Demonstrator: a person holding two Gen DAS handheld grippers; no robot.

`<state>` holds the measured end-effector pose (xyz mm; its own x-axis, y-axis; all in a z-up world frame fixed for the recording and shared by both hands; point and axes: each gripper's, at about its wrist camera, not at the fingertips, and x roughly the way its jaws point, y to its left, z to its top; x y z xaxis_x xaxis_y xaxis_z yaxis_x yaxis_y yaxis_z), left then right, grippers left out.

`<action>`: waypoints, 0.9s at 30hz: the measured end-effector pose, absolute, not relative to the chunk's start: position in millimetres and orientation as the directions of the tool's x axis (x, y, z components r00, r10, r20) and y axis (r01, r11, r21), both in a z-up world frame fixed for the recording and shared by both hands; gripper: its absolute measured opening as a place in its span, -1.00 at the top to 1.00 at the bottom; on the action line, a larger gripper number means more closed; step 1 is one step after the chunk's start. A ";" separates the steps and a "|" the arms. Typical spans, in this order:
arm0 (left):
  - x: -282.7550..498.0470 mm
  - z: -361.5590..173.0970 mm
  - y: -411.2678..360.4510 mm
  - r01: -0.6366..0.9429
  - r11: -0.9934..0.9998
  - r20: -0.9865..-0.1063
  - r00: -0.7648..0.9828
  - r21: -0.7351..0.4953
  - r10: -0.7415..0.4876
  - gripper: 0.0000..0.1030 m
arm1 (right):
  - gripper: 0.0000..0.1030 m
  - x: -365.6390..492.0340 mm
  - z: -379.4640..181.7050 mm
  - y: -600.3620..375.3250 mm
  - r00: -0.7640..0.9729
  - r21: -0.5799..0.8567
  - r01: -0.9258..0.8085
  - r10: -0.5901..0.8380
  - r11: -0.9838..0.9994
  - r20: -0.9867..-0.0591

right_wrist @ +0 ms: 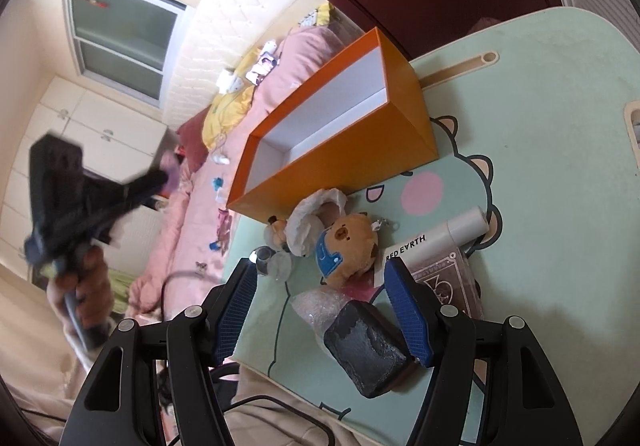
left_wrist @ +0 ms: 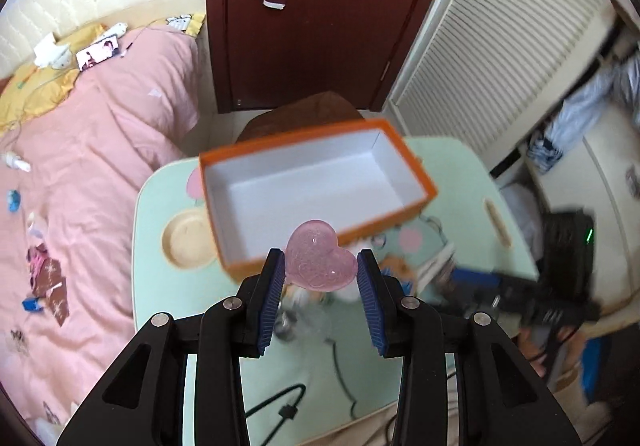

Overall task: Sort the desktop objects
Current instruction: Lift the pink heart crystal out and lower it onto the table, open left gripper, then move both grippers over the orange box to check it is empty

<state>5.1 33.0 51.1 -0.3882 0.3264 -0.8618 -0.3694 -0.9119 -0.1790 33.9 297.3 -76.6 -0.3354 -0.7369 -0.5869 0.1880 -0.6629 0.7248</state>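
My left gripper (left_wrist: 322, 267) is shut on a translucent pink heart (left_wrist: 322, 261) and holds it in the air just before the near wall of the orange box (left_wrist: 394, 223), whose white inside shows nothing in it. In the right wrist view that gripper (right_wrist: 156, 182) is a blurred shape raised at the left, in a person's hand. My right gripper (right_wrist: 320, 270) stands open low over a pile on the green table (right_wrist: 540, 166). The pile holds a brown plush toy (right_wrist: 352, 246), a dark grey block (right_wrist: 368, 350), bubble wrap (right_wrist: 314, 304) and a white tube (right_wrist: 440, 242). The orange box (right_wrist: 348, 158) stands just behind the pile.
A patterned card box (right_wrist: 448, 282), crumpled white wrapping (right_wrist: 312, 218) and a small glass piece (right_wrist: 266, 256) also lie in the pile. A pink bed (left_wrist: 80, 166) borders the table's left side; a dark red wardrobe (left_wrist: 300, 46) stands behind. Black cable (left_wrist: 280, 406) trails over the near edge.
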 end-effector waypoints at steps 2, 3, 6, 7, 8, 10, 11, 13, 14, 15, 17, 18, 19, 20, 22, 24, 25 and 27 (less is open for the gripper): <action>14.0 28.6 31.2 -0.368 -0.905 -0.870 -0.349 -0.215 0.349 0.24 | -0.29 34.7 -75.5 294.4 -0.342 0.710 0.196 -0.726 -0.676 -0.597; 18.5 17.1 30.4 -0.367 -0.901 -0.873 -0.329 -0.233 0.360 0.24 | -0.29 35.0 -75.2 293.3 -0.346 0.705 0.197 -0.721 -0.682 -0.601; 37.4 -26.2 42.3 -0.399 -0.879 -0.895 -0.242 -0.260 0.375 0.24 | -0.29 36.2 -74.0 290.6 -0.352 0.699 0.198 -0.715 -0.687 -0.604; 42.9 -38.8 46.8 -0.411 -0.872 -0.899 -0.220 -0.266 0.378 0.24 | -0.29 36.8 -73.4 289.5 -0.354 0.697 0.199 -0.714 -0.689 -0.604; 44.9 -45.2 48.6 -0.409 -0.873 -0.902 -0.213 -0.267 0.376 0.24 | -0.29 37.5 -72.6 288.1 -0.357 0.694 0.201 -0.712 -0.691 -0.605; 46.1 -55.5 51.3 -0.405 -0.873 -0.902 -0.209 -0.272 0.378 0.24 | -0.29 38.4 -71.4 284.0 -0.356 0.686 0.204 -0.706 -0.698 -0.612; 45.4 -59.3 52.2 -0.402 -0.873 -0.899 -0.213 -0.276 0.382 0.24 | -0.29 39.2 -71.2 282.0 -0.354 0.684 0.205 -0.705 -0.700 -0.615; 42.8 -61.8 52.1 -0.397 -0.877 -0.892 -0.238 -0.270 0.383 0.24 | -0.29 40.6 -71.2 278.4 -0.350 0.680 0.207 -0.702 -0.704 -0.620; 42.1 -62.0 52.6 -0.402 -0.875 -0.890 -0.240 -0.271 0.387 0.24 | -0.29 40.9 -71.9 276.9 -0.347 0.677 0.207 -0.700 -0.706 -0.624; 41.3 -62.2 53.0 -0.406 -0.872 -0.888 -0.242 -0.273 0.391 0.24 | -0.29 41.2 -72.7 275.5 -0.343 0.674 0.206 -0.697 -0.710 -0.629; 39.6 -62.2 52.3 -0.407 -0.869 -0.884 -0.243 -0.281 0.400 0.24 | -0.29 41.6 -73.8 273.5 -0.338 0.668 0.202 -0.691 -0.716 -0.639; 38.7 -62.2 51.8 -0.408 -0.868 -0.882 -0.244 -0.285 0.404 0.23 | -0.29 41.1 -74.1 272.7 -0.337 0.665 0.200 -0.688 -0.719 -0.643; 40.3 -61.1 49.8 -0.407 -0.869 -0.879 -0.253 -0.282 0.404 0.18 | -0.29 40.6 -74.3 272.0 -0.336 0.663 0.199 -0.686 -0.722 -0.646; 41.9 -60.0 47.7 -0.407 -0.870 -0.877 -0.262 -0.278 0.403 0.01 | -0.29 40.0 -74.0 271.7 -0.336 0.662 0.198 -0.684 -0.723 -0.647; 44.4 -55.2 42.3 -0.411 -0.873 -0.868 -0.295 -0.263 0.400 -0.22 | -0.29 38.5 -73.1 271.8 -0.337 0.661 0.196 -0.682 -0.725 -0.649; 46.8 -50.2 36.8 -0.420 -0.869 -0.854 -0.317 -0.264 0.412 -0.34 | -0.29 35.5 -71.9 273.2 -0.341 0.658 0.191 -0.678 -0.728 -0.651; 47.3 -47.1 33.3 -0.424 -0.865 -0.846 -0.326 -0.268 0.422 -0.35 | -0.29 34.2 -71.5 273.8 -0.343 0.656 0.189 -0.675 -0.730 -0.653; 45.6 -41.4 24.5 -0.430 -0.852 -0.828 -0.327 -0.299 0.456 -0.35 | -0.29 30.2 -70.4 275.1 -0.350 0.653 0.183 -0.670 -0.735 -0.655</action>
